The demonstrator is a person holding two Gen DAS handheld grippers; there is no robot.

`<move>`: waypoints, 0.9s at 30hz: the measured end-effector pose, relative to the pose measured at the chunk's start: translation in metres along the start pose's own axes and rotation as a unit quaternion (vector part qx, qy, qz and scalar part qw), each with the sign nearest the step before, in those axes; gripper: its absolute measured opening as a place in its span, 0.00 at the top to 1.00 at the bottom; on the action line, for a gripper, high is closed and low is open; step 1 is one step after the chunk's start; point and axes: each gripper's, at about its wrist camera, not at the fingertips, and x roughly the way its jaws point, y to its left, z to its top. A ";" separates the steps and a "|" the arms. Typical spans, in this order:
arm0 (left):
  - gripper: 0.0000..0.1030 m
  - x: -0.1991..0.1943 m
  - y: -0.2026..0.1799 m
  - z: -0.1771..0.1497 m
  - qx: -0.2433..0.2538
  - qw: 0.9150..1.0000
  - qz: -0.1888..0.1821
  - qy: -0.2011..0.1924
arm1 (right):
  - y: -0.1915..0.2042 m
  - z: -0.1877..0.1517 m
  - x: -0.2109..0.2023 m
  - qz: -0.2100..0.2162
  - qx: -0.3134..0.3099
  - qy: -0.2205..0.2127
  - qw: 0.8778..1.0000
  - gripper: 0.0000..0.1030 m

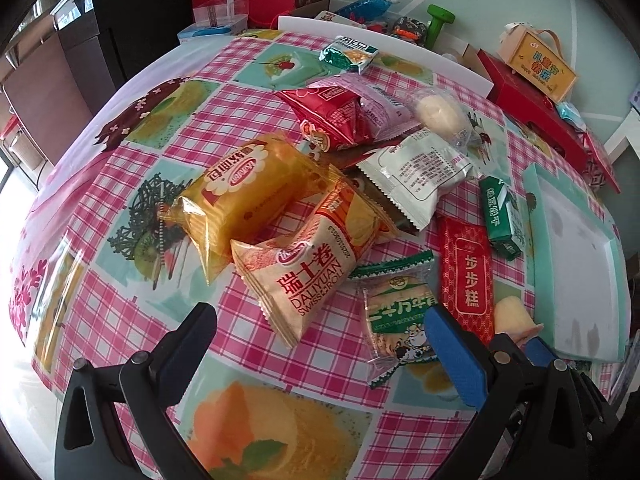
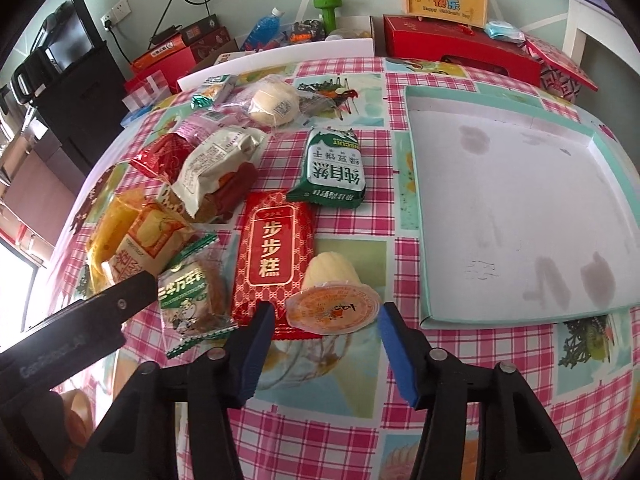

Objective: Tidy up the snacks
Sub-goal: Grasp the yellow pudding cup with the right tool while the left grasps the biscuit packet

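The right gripper (image 2: 326, 316) brackets a jelly cup (image 2: 334, 306) lying on the bench (image 2: 460, 380) beside the red cake packet (image 2: 274, 252), fingers near but not yet pressing; next, close, lift, carry to the empty tray (image 2: 418, 220). The left gripper (image 1: 320, 320) hangs open, idle

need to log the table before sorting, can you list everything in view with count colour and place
jelly cup: 1, yellow with orange lid, on its side between the right tongs' pads
red cake packet: 1, red, left of the jelly cup
green biscuit packet: 1, green and white, behind the red packet
swiss roll packet: 1, cream and orange, table middle
orange cake packet: 1, orange, beside the swiss roll
tray: 1, white with teal rim, right side, nothing in it
dumbbell: 1, green, far edge
left tongs: open, over the tablecloth
right tongs: pads flanking the jelly cup, contact unclear
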 end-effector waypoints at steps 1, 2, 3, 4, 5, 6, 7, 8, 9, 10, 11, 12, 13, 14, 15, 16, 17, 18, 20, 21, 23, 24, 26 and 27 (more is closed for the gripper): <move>0.00 0.000 -0.002 0.000 0.002 1.000 -0.004 0.001 | -0.001 0.001 0.001 0.000 0.002 0.002 1.000 0.49; 0.00 0.001 -0.005 0.000 0.003 1.000 -0.008 0.003 | -0.003 0.001 0.003 0.001 0.006 0.004 1.000 0.49; 0.00 0.001 -0.007 0.000 0.003 1.000 -0.012 0.005 | -0.004 0.002 0.004 0.000 0.008 0.005 1.000 0.50; 0.00 0.002 -0.010 0.000 0.003 1.000 -0.014 0.008 | -0.005 0.002 0.005 -0.001 0.009 0.006 1.000 0.51; 0.00 0.003 -0.013 0.000 0.005 1.000 -0.015 0.009 | -0.005 0.003 0.006 0.000 0.010 0.006 1.000 0.52; 0.01 0.003 -0.015 0.000 0.006 1.000 -0.016 0.011 | -0.006 0.003 0.006 0.000 0.011 0.006 1.000 0.51; 0.01 0.004 -0.017 0.000 0.008 1.000 -0.017 0.013 | -0.006 0.004 0.006 0.000 0.011 0.006 1.000 0.52; 0.04 0.006 -0.019 0.000 0.008 1.000 -0.020 0.017 | -0.006 0.004 0.007 0.001 0.012 0.005 1.000 0.51; 0.07 0.007 -0.020 0.000 0.006 0.999 -0.024 0.021 | -0.006 0.004 0.007 0.001 0.012 0.005 1.000 0.51; 0.11 0.009 -0.021 0.000 0.003 0.999 -0.030 0.027 | -0.006 0.004 0.007 0.001 0.012 0.006 1.000 0.51; 0.16 0.012 -0.021 0.000 0.000 0.999 -0.033 0.032 | -0.006 0.005 0.007 0.002 0.013 0.006 1.000 0.51; 0.17 0.014 -0.022 0.000 -0.001 0.999 -0.036 0.036 | -0.006 0.005 0.007 0.002 0.013 0.006 1.000 0.51; 0.18 0.015 -0.023 0.000 -0.002 0.999 -0.037 0.038 | -0.006 0.005 0.007 0.002 0.012 0.006 1.000 0.51; 0.20 0.016 -0.024 0.000 -0.002 0.999 -0.036 0.038 | -0.006 0.005 0.007 0.002 0.011 0.006 1.000 0.51; 0.21 0.017 -0.025 0.000 -0.001 0.999 -0.034 0.038 | -0.006 0.005 0.007 0.001 0.010 0.005 1.000 0.51; 0.26 0.018 -0.026 0.001 -0.001 0.999 -0.032 0.038 | -0.005 0.005 0.007 0.000 0.008 0.005 1.000 0.51; 0.31 0.020 -0.028 0.001 -0.001 0.999 -0.031 0.040 | -0.004 0.005 0.008 -0.001 0.006 0.005 1.000 0.51; 0.33 0.021 -0.029 0.001 -0.002 0.999 -0.032 0.042 | -0.004 0.005 0.008 -0.002 0.005 0.005 1.000 0.51; 0.39 0.025 -0.032 0.002 -0.005 0.998 -0.041 0.047 | -0.003 0.006 0.008 -0.002 0.002 0.005 1.000 0.51; 0.41 0.026 -0.032 0.002 -0.007 0.998 -0.048 0.049 | -0.003 0.006 0.008 -0.002 0.001 0.005 1.000 0.51; 0.45 0.030 -0.035 0.002 -0.009 0.997 -0.059 0.055 | -0.002 0.006 0.008 -0.003 -0.002 0.005 1.000 0.51; 0.45 0.033 -0.036 0.002 -0.010 0.996 -0.062 0.060 | -0.002 0.006 0.008 -0.004 -0.003 0.005 1.000 0.51; 0.45 0.035 -0.040 0.004 -0.007 0.997 -0.055 0.058 | -0.001 0.006 0.009 -0.007 -0.009 0.004 1.000 0.52; 0.45 0.036 -0.043 0.005 -0.006 0.997 -0.051 0.057 | 0.000 0.007 0.010 -0.007 -0.011 0.005 1.000 0.52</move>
